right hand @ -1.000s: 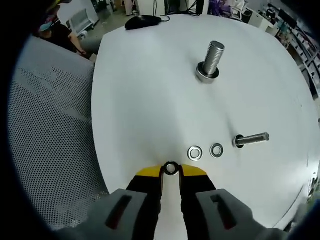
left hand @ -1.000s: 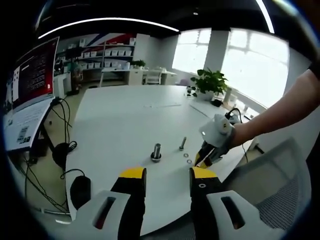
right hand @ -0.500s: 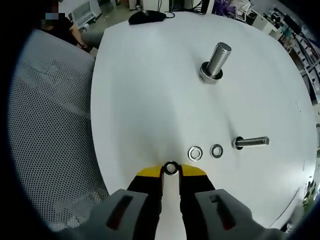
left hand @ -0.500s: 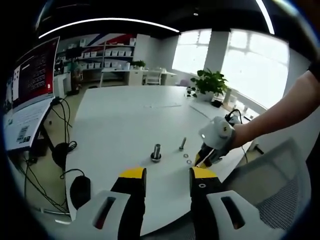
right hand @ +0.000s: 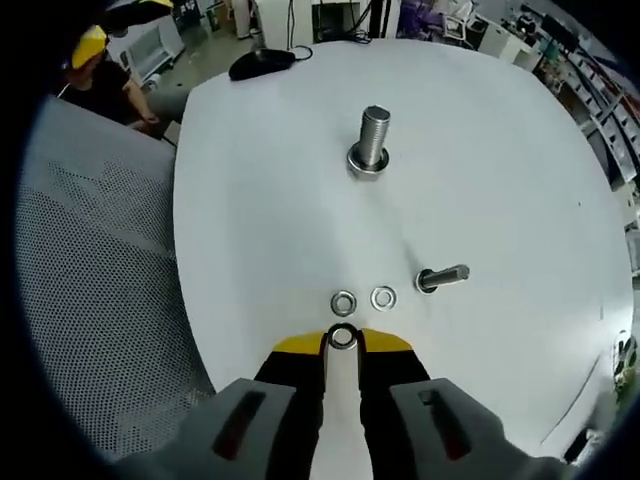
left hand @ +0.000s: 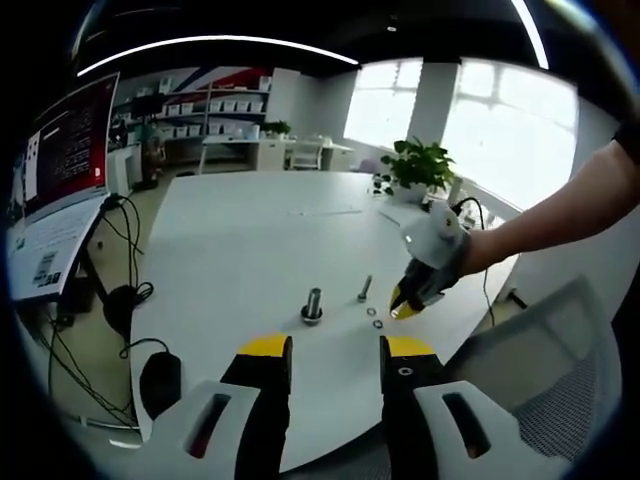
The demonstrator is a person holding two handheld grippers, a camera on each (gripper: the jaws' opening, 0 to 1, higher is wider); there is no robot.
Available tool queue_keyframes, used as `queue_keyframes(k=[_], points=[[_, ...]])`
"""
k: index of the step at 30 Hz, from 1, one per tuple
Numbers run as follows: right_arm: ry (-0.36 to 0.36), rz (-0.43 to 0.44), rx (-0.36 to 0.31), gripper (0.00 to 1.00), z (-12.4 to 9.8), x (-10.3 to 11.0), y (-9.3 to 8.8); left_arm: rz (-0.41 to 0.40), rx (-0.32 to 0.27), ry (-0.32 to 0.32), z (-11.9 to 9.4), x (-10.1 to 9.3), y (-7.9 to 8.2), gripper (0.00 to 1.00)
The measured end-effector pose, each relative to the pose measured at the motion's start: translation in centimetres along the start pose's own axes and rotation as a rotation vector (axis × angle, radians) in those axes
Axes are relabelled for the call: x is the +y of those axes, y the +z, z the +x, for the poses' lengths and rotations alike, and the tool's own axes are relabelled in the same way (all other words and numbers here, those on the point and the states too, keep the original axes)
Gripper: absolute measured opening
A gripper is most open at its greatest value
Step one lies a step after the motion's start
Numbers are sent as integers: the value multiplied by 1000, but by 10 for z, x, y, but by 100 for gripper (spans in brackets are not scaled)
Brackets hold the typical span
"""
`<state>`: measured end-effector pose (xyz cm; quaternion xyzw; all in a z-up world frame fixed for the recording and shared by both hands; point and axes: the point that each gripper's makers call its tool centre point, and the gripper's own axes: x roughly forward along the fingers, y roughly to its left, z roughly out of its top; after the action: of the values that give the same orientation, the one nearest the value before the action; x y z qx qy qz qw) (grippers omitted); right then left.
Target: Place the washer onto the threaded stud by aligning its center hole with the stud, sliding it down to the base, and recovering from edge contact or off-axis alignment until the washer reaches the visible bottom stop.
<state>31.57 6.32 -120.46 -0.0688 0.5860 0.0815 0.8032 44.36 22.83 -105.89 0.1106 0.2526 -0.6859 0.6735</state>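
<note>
You are working at a round white table (right hand: 250, 190) with a smooth matte top, in a bright office with big windows, a potted plant (left hand: 418, 163) at the table's far side and a red-lit monitor (left hand: 62, 150) off to the left.

In the right gripper view, the washer (right hand: 342, 337), a small flat steel ring with a dark centre hole, sits pinched between the yellow tips of your right gripper (right hand: 342, 342). The jaws are drawn in nearly together, with the ring clamped across its edges and its face turned up toward the camera. The threaded stud (right hand: 371, 141), a thick upright steel bolt with a ribbed shank standing on its wide round head, is well beyond the tips, farther across the table and slightly right of them.

Two more washers (right hand: 362, 300) lie flat on the table just past the jaw tips, side by side, close together. Just right of them a thinner bolt (right hand: 442, 277) shows a small round head.

In the left gripper view, your left gripper (left hand: 335, 355) has its yellow-tipped jaws standing well apart with nothing between them, at the near edge of the table. A perforated grey mesh chair back (right hand: 95, 290) borders the table on the left of the right gripper view, and a black mouse (right hand: 256, 63) rests at the far edge.
</note>
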Motion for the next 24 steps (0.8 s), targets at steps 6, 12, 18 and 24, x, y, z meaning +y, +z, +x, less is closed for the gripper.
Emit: queue_keyframes(k=[6, 12, 18, 24], points=[[-26, 11, -32, 13, -14, -25, 11, -5, 0, -1, 0, 2, -2, 34], [-45, 41, -73, 13, -30, -36, 21, -4, 1, -2, 0, -3, -2, 34], [-61, 21, -92, 13, -28, -50, 34, -6, 1, -4, 1, -4, -3, 34], [-69, -10, -91, 13, -24, -57, 41, -6, 1, 2, 0, -3, -4, 34]])
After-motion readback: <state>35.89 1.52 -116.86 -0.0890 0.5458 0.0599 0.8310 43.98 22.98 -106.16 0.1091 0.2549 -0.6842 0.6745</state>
